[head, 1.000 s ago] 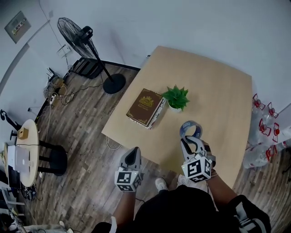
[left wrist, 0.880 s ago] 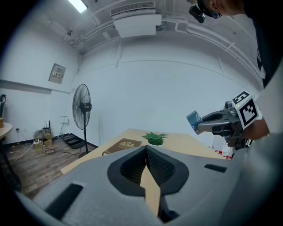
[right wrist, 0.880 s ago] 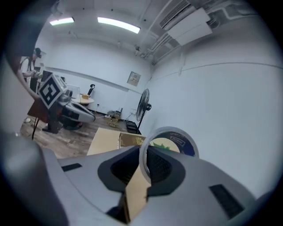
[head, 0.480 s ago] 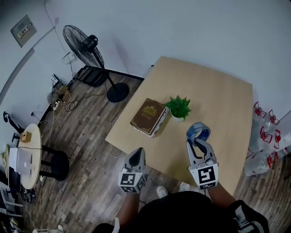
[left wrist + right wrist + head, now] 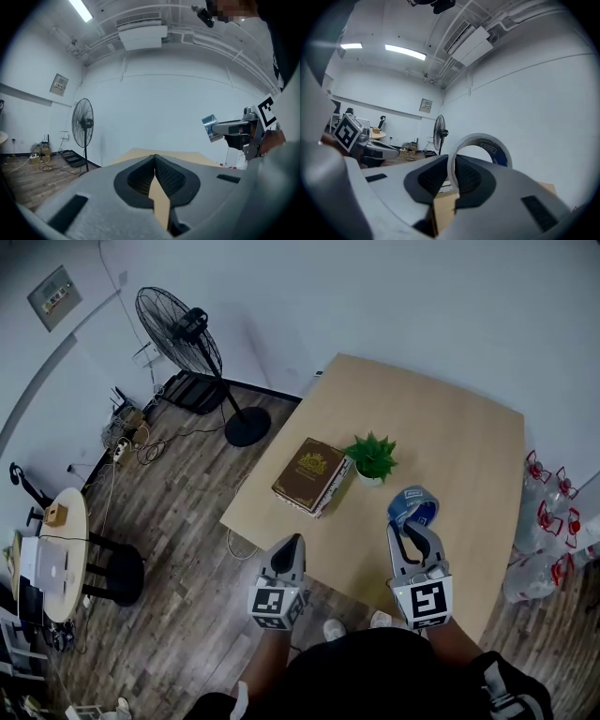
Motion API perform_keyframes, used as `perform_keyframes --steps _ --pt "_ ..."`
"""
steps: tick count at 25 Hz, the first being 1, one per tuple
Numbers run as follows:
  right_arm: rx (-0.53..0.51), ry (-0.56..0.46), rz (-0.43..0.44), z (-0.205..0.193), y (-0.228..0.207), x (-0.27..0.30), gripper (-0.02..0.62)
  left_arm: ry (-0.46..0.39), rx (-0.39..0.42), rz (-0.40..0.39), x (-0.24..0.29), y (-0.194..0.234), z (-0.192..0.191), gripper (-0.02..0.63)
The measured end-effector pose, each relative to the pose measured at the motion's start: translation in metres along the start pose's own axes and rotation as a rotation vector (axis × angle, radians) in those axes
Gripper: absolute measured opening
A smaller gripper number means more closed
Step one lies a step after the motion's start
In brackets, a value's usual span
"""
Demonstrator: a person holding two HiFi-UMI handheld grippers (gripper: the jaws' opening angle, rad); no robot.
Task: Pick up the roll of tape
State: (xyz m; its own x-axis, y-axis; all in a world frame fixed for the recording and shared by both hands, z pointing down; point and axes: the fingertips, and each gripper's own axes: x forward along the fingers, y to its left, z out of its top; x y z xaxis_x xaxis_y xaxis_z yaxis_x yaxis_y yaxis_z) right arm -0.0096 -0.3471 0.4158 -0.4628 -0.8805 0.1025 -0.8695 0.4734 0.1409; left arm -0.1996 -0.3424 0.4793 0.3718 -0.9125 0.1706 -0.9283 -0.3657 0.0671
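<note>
We see the roll of tape (image 5: 411, 502) held upright, edge-on, in the right tongs (image 5: 413, 531), clear of the bench (image 5: 450, 418) and over its near right part. It is a thin hoop with a pale, smooth outer band and a blue inner face with print too small to read. In the right gripper view the grey jaws are clamped on the band of the roll, their dark, cross-hatched pads pressing either side of it. The left tongs (image 5: 292, 542) hang off the bench's near edge with jaws together and nothing between them. On the bench's matte, light wood top lie a brown hardback book (image 5: 312, 474) with a gold emblem and, just beside it, a small spiky green plant (image 5: 372, 455) in a white pot.
</note>
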Motion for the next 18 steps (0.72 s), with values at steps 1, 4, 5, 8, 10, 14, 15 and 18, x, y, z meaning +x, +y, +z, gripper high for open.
perform_keyframes --steps 1,4,5,8,10,14,15,18 --pt "0.0 -0.001 -0.002 0.0 -0.001 0.0 0.037 -0.002 0.005 0.001 -0.001 -0.001 0.001 0.0" --pt "0.002 -0.001 -0.014 -0.002 -0.004 0.0 0.037 -0.002 0.028 -0.003 -0.001 -0.005 0.001 0.0" --pt "0.003 -0.001 -0.021 -0.002 -0.005 -0.001 0.037 -0.003 0.031 -0.006 -0.001 -0.007 0.002 0.0" --pt "0.007 -0.012 -0.042 0.002 -0.008 -0.004 0.038 0.001 0.035 -0.014 -0.005 -0.01 0.002 0.0" --pt "0.007 -0.022 -0.048 0.006 -0.008 -0.006 0.038 0.001 0.042 -0.02 -0.008 -0.011 0.001 0.0" --pt "0.0 -0.031 -0.047 0.012 -0.008 -0.008 0.038 0.005 0.039 -0.017 -0.013 -0.011 -0.001 0.0" --pt "-0.005 -0.03 -0.048 0.012 -0.008 -0.008 0.038 0.008 0.038 -0.016 -0.013 -0.011 -0.001 0.0" --pt "-0.012 -0.03 -0.051 0.013 -0.011 -0.009 0.038 0.01 0.04 -0.019 -0.012 -0.014 -0.001 0.0"
